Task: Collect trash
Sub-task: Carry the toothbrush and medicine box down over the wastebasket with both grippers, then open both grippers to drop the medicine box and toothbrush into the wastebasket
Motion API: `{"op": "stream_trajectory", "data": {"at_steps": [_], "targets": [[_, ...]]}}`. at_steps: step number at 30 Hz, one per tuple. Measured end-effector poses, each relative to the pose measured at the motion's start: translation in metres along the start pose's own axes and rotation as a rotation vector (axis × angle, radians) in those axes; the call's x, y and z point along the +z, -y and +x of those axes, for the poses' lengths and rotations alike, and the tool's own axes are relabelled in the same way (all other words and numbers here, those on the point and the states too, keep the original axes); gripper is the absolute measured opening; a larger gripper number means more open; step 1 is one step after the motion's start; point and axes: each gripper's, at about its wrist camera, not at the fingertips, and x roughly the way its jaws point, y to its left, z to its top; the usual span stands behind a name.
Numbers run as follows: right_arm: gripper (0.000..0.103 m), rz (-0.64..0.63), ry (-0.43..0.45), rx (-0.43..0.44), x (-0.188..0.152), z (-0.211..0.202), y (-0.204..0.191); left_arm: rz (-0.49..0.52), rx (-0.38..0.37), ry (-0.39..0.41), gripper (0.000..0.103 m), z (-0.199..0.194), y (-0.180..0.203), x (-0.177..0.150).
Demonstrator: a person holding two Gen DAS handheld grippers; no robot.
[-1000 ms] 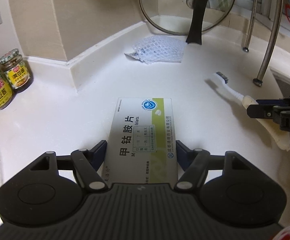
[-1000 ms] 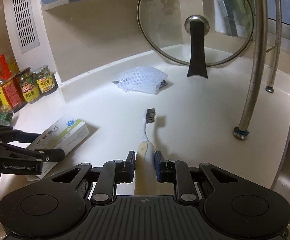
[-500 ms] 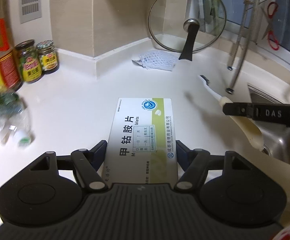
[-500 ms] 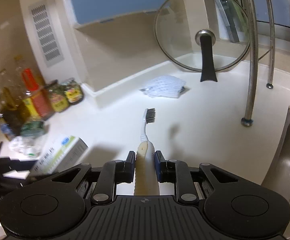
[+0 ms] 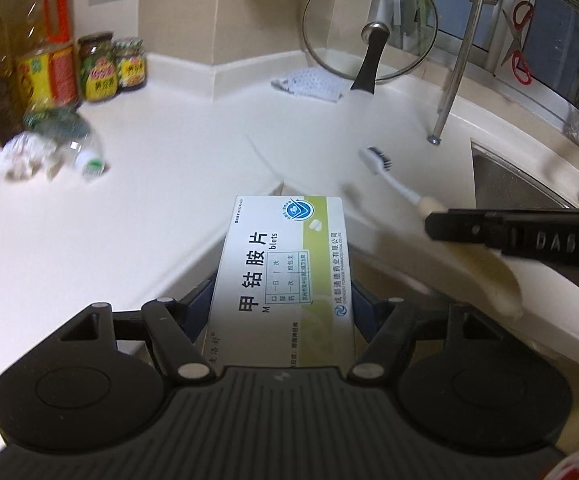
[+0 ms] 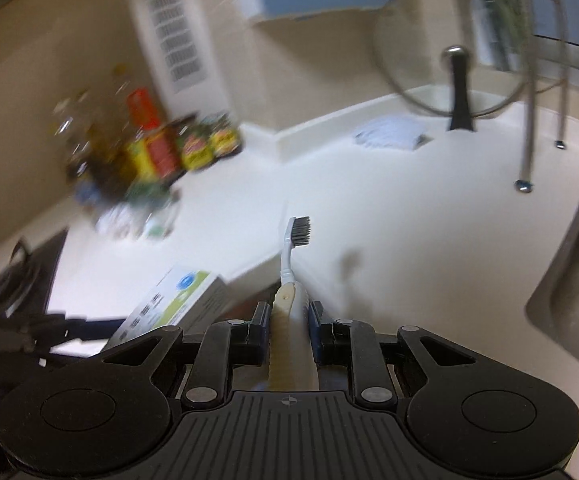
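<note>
Left tongs [image 5: 281, 300]: jaws set wide and clamped on the long sides of a flat white-and-green cardboard medicine box [image 5: 285, 264], which is held in the air past the front edge of the white desk [image 5: 149, 208]. Right tongs [image 6: 288, 330]: jaws nearly closed, pinching the cream ribbed handle of a white plastic toothbrush [image 6: 291, 264] with dark bristles, also lifted clear of the desk and just right of the box. Beyond the box, on the desk to the left, lie a crumpled white paper ball [image 5: 19, 154] and a crushed clear plastic bottle [image 5: 71, 146]. Farther behind the box, a white mesh scrap [image 5: 309, 82] lies beside a leaning glass pot lid [image 5: 369, 26].
</note>
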Motion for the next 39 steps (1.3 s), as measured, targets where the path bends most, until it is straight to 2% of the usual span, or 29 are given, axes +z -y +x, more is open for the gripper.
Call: {"op": "stream_trajectory", "data": {"at_steps": [6, 12, 18, 23, 29, 39], "targets": [[0.021, -0.111, -0.091, 0.049, -0.021, 0.014, -0.011, -0.053, 0.031, -0.036, 0.069, -0.003, 0.002, -0.022], [0.021, -0.21, -0.174, 0.086, -0.037, 0.028, -0.011, -0.086, 0.068, -0.113, 0.069, 0.006, 0.002, -0.049], [0.021, -0.227, -0.294, 0.103, -0.059, 0.06, -0.001, -0.134, 0.102, -0.196, 0.069, 0.029, 0.001, -0.075], [0.021, -0.23, -0.367, 0.075, -0.072, 0.086, 0.008, -0.174, 0.111, -0.235, 0.069, 0.049, -0.002, -0.084], [0.021, -0.25, -0.417, 0.053, -0.084, 0.108, 0.014, -0.184, 0.114, -0.266, 0.069, 0.075, -0.005, -0.091], [0.021, -0.27, -0.428, 0.022, -0.091, 0.125, 0.019, -0.201, 0.093, -0.284, 0.069, 0.098, -0.01, -0.091]]}}
